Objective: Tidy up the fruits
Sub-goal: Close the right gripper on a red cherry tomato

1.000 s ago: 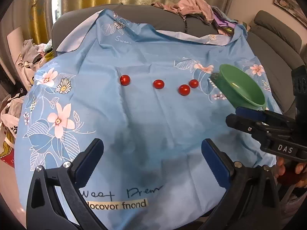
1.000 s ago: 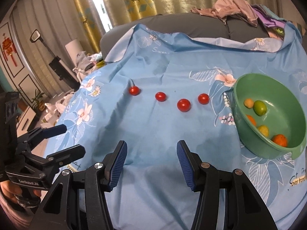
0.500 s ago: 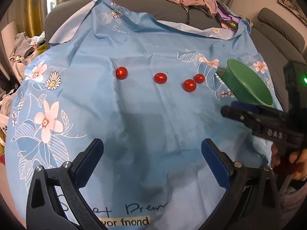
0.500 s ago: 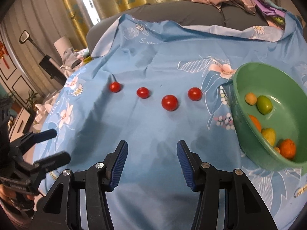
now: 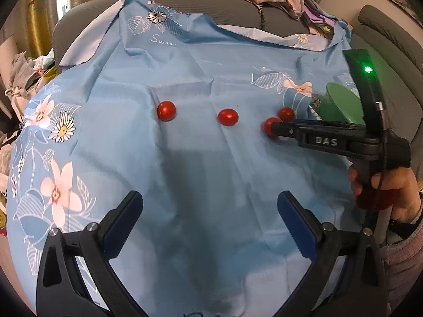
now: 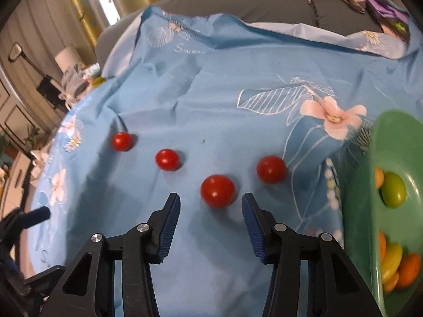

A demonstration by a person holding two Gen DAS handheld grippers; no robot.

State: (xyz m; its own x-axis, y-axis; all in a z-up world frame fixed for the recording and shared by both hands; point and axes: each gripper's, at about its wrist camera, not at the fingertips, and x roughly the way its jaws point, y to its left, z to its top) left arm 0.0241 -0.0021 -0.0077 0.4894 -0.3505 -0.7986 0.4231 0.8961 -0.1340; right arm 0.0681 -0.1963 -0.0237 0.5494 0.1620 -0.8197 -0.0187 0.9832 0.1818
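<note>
Tomatoes [image 6: 217,190] lie in a left-right row; right tongs [image 6: 211,212] closing, unclamped.

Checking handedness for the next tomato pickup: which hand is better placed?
Right. The right tool is closing just short of the nearest red tomato, green bowl beside it. The left tool hangs open over bare cloth, farther from the row.

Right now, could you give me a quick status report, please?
Right gripper closing, nearest red tomato just ahead, untouched. Left gripper open, empty. Four tomatoes on cloth; green bowl at right. Nothing blocking.
</note>
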